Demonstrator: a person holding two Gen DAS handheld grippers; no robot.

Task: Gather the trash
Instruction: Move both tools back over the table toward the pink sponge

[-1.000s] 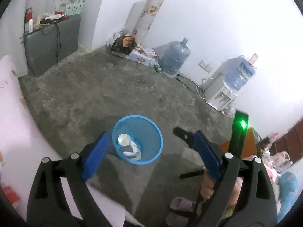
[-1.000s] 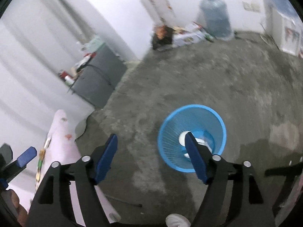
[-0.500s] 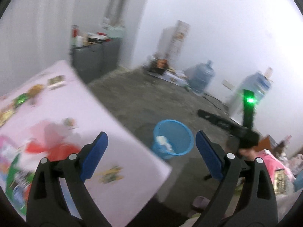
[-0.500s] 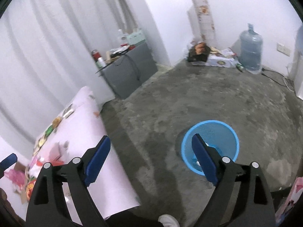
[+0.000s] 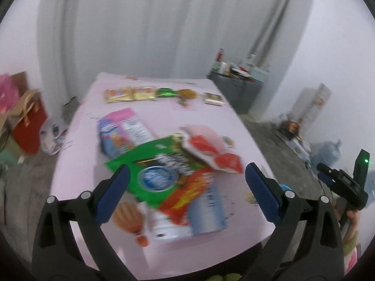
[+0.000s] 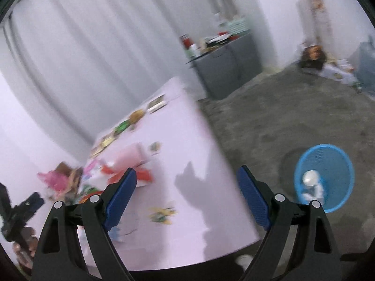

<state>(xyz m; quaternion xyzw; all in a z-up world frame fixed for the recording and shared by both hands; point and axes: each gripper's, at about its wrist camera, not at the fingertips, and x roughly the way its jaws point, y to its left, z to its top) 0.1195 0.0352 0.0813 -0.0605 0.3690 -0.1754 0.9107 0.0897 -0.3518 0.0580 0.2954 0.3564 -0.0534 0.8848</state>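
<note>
My left gripper [image 5: 187, 187] is open and empty above a pink table [image 5: 82, 140]. Below it lie a green snack bag [image 5: 154, 164], a torn red wrapper [image 5: 211, 149], a pink-and-blue packet [image 5: 124, 128] and other blurred packets. My right gripper [image 6: 185, 194] is open and empty over the table's near right part [image 6: 187, 154]. A small yellow-green wrapper [image 6: 161, 214] lies just below it. A blue mesh bin [image 6: 324, 178] stands on the floor to the right, with white trash inside.
A row of small snack packets [image 5: 140, 93] lines the table's far edge. A grey cabinet [image 6: 229, 68] with bottles stands by the curtain. Red and brown bags [image 5: 25, 121] sit on the floor left of the table. Boxes and a water jug [image 5: 328, 152] line the far wall.
Both grippers have swung left, away from the blue bin and up over the pink table. The views are blurred with motion. Both stay open and empty.
</note>
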